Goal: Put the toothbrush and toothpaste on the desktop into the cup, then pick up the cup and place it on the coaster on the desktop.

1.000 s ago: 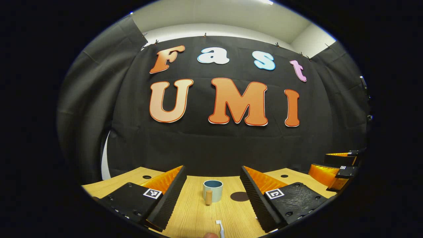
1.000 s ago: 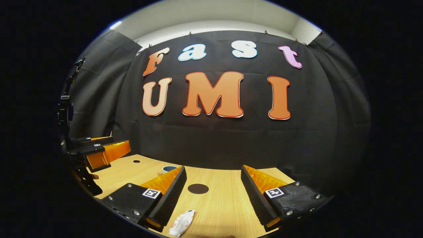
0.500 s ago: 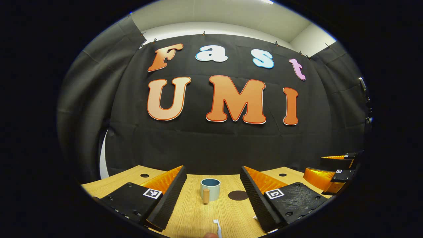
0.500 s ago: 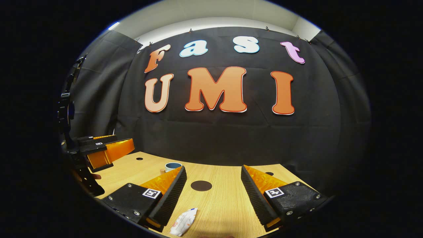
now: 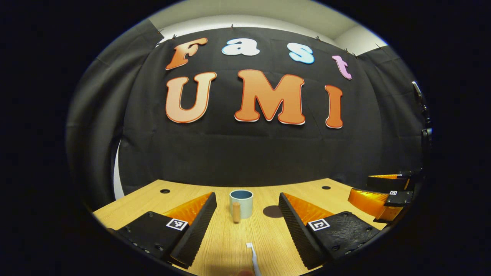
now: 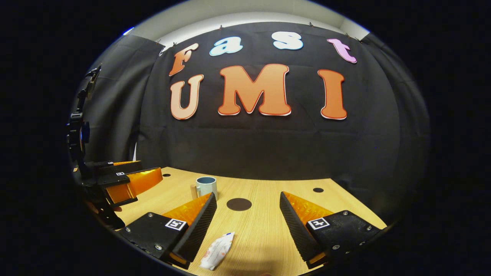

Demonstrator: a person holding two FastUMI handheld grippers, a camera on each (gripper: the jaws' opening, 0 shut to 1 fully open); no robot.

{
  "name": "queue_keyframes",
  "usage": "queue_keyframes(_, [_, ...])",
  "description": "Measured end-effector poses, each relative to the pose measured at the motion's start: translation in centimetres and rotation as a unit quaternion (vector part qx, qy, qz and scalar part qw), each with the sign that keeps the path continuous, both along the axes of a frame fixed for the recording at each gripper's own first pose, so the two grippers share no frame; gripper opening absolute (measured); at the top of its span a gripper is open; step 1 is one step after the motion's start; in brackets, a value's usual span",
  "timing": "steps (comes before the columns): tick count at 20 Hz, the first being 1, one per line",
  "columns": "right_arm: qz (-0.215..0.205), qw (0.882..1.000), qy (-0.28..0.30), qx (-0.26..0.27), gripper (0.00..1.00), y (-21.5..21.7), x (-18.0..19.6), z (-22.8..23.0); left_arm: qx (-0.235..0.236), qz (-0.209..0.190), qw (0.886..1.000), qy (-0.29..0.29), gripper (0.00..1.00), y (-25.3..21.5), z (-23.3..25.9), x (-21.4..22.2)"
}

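Both tools are hanging wide open and empty. The left tool (image 5: pixel 247 214) is facing the cup (image 5: pixel 241 203) at 12 o'clock, the toothbrush (image 5: pixel 252 257) lying between its fingers at 6. The right tool (image 6: pixel 247 214) is straddling the toothpaste (image 6: pixel 217 251), coaster (image 6: pixel 239 204) on the counter (image 6: pixel 264 230) ahead, each likely lined up for its pick.

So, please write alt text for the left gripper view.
The open left tool points over a wooden desk at a blue cup, with a toothbrush lying nearer and a dark round coaster right of the cup.
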State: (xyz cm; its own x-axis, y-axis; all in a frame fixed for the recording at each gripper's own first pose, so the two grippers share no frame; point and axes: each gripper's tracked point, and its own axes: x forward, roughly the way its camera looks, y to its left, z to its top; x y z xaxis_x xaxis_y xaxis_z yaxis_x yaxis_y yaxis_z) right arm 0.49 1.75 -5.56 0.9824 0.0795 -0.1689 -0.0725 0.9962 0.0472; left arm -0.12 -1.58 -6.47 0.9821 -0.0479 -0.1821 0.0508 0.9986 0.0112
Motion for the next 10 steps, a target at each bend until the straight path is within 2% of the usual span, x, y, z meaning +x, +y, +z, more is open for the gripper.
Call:
queue_keyframes(5, [0.016, 0.997, 0.070, 0.008, 0.99, 1.2, -0.3, -4.6, 0.005, -0.006, 0.998, 0.065, 0.98, -0.1, -4.7, -0.6])
queue_keyframes(10, [0.035, 0.989, 0.142, 0.002, 0.98, 3.0, -0.7, -9.2, 0.018, -0.007, 0.991, 0.130, 0.98, 0.2, -9.3, -1.6])
